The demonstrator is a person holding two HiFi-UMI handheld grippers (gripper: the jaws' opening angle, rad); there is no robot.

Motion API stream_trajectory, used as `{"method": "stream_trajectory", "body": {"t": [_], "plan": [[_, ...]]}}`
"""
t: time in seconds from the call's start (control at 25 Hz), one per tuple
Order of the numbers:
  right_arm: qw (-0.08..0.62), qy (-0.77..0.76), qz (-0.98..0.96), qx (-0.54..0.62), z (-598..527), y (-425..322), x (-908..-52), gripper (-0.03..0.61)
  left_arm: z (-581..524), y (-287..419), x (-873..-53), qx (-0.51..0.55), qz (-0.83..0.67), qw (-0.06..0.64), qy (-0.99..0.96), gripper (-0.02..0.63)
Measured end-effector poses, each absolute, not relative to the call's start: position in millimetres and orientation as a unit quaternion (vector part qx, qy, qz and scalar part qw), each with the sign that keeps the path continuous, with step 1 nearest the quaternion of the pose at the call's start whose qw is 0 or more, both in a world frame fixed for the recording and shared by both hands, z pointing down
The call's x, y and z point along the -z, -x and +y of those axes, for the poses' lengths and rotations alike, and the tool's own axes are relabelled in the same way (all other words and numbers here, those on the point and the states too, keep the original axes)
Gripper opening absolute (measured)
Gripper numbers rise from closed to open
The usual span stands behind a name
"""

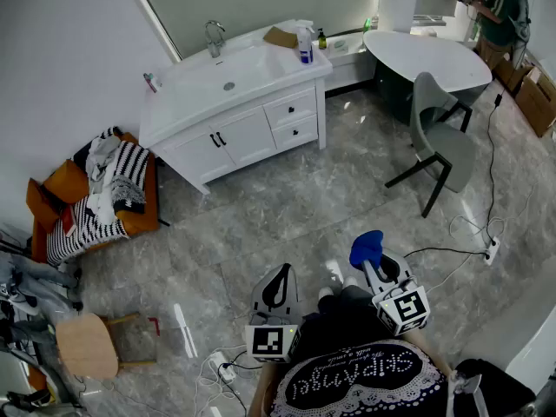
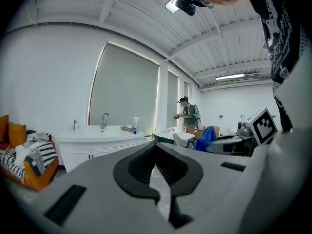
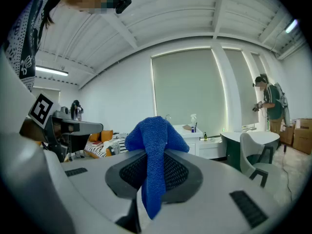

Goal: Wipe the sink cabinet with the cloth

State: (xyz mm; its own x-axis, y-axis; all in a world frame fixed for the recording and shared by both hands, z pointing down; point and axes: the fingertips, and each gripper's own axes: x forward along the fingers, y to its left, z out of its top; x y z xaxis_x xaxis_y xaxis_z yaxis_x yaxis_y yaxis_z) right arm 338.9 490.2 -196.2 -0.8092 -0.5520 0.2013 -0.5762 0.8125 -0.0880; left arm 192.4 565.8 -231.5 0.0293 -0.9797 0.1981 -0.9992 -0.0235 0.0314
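Observation:
The white sink cabinet stands against the far wall, well away from both grippers; it also shows in the left gripper view and the right gripper view. My right gripper is held low near my body, shut on a blue cloth. In its own view that gripper pinches the blue cloth, which bunches above the jaws and hangs below them. My left gripper is beside it, its jaws shut with nothing in them.
On the cabinet top are a faucet, a spray bottle and a brown rag. A white oval table and grey chair stand at right. An orange sofa with clothes, a stool, floor cables and a person surround the space.

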Motion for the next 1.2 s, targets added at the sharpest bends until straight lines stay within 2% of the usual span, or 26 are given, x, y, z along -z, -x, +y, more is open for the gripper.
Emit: {"method": "stream_trajectory", "body": {"t": [0.64,0.96,1.2], "plan": [[0.101,-0.280,-0.953,-0.058,495.5,-313.1,196.2,0.060,576.2,-168.8,230.0,-0.039,-0.718,0.097,-0.688,0.003],[0.109,-0.267,-0.955,-0.075,479.3,-323.6,184.4,0.061,549.1,-193.5,206.6,-0.067,-0.699,0.138,-0.699,0.005],[0.119,-0.222,-0.964,-0.085,466.5,-286.1,178.7,0.061,532.1,-176.6,202.6,-0.060,-0.702,0.159,-0.692,0.005]]}}
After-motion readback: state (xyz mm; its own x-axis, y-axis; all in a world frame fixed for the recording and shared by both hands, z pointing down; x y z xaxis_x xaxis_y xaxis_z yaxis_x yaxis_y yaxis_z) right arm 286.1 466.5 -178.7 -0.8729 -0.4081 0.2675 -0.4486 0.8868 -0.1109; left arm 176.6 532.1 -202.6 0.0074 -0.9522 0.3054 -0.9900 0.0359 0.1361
